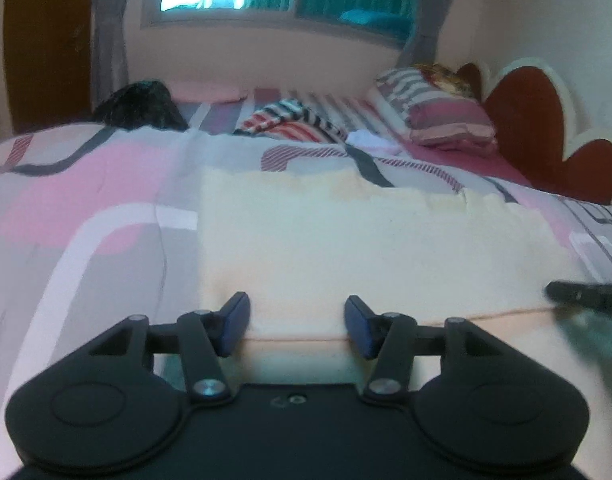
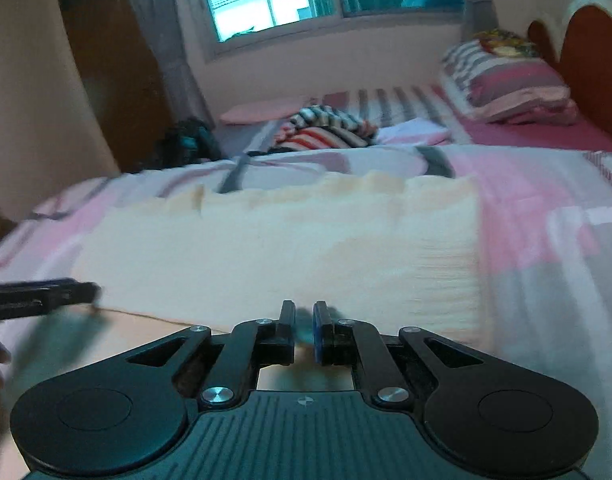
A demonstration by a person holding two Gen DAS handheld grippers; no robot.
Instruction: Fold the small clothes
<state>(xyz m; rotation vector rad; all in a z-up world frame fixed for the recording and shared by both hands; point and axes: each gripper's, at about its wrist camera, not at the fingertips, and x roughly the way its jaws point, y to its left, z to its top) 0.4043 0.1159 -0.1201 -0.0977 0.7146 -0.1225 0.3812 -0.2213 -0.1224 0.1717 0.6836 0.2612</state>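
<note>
A pale cream garment [image 1: 346, 232] lies flat on the pink, grey and white patterned bedspread [image 1: 85, 184], spread wide as a rough rectangle. Its far edge is ruffled and uneven, its near part is doubled over, with a peach-toned fold line running across just in front of both tools. The cloth looks soft and faintly ribbed on its right side in the right wrist view.

The left gripper [image 1: 297, 324] sits low over the near fold, the folded edge passing between its blue-padded fingers [image 1: 235, 322]. Its jaws stand about half apart and the pads do not press the cloth, so the garment is let go on that side.

The right gripper [image 2: 303, 330] hovers at the near edge of the same garment [image 2: 289, 240], towards its right half. Its jaws are nearly together; a bluish smudge sits in the narrow gap, but the view is blurred there and whether any cloth is pinched I cannot tell
</note>
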